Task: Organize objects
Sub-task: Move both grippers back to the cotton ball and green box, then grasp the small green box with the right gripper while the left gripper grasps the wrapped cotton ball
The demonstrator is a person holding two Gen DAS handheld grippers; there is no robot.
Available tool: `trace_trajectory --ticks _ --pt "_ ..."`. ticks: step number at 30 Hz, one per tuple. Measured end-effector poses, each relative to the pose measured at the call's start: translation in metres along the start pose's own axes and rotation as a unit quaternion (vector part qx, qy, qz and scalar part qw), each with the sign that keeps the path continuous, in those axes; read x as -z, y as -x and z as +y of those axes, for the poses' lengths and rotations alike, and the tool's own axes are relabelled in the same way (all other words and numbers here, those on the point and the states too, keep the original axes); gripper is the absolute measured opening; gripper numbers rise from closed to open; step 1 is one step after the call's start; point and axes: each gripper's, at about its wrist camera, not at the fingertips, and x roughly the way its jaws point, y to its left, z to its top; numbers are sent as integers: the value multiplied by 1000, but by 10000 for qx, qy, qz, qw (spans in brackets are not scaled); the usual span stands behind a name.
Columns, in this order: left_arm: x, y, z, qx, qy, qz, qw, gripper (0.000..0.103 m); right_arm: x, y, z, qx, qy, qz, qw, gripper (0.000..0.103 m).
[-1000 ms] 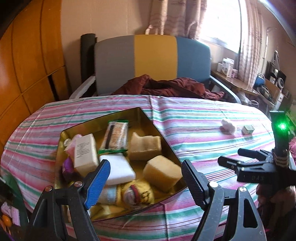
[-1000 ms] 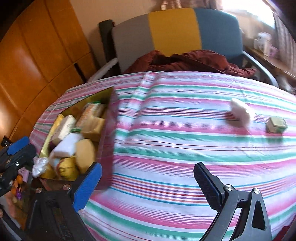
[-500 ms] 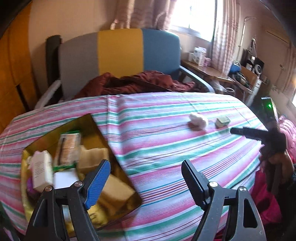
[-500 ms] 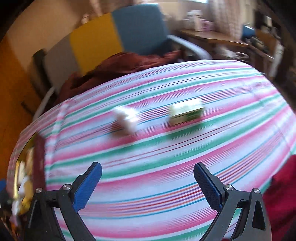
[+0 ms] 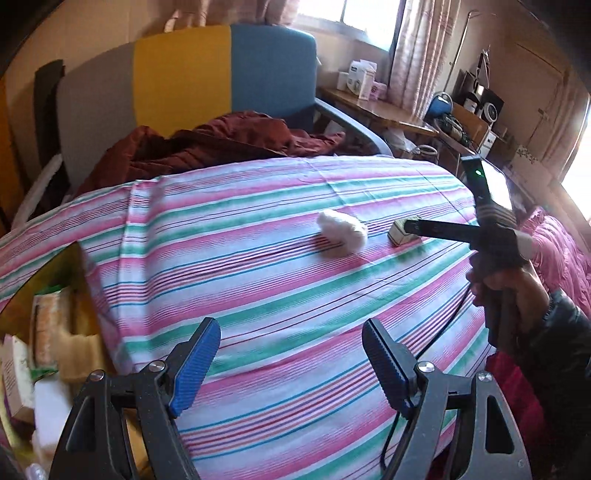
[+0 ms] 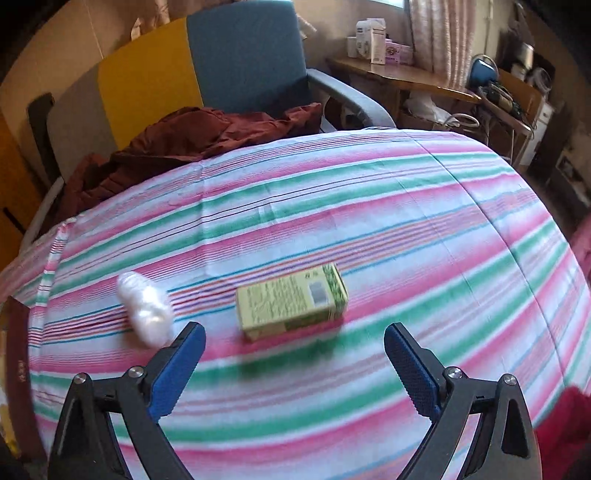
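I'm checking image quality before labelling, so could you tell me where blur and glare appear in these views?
Right wrist: green box and white wad slightly motion-smeared. Left wrist: window blown out, open box at the left edge soft; both bend the striped tablecloth strongly.

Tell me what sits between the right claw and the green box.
Nothing: in the right wrist view only bare striped tablecloth separates the open right claw from the green box. The white bag lies off to the side.

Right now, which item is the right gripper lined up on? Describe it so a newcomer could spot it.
On the striped tablecloth, in front of the open right gripper, lies a small yellow-green carton on its side. Unlike the soft white wad to its left, it is a printed, hard-edged box.
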Motion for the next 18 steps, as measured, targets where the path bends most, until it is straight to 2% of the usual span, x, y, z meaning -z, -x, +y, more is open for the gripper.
trace_trajectory --ticks 5,7,8,10,18 --pt "-15 -24 -12 130 -8 155 9998 81 -9 -16 7 -35 347 192 9992 98" --pt "-22 -34 -14 184 47 225 9996 80 -10 -23 9 -147 533 328 9979 87" --pt "-25 -38 -14 216 87 257 9994 78 -11 -25 10 -93 610 386 9973 73" --pt "-31 -50 -16 300 172 323 9989 73 -10 -23 10 -34 664 348 9972 73" --pt "-55 -102 -22 739 678 692 9925 72 1 8 -1 -137 669 71 9976 73"
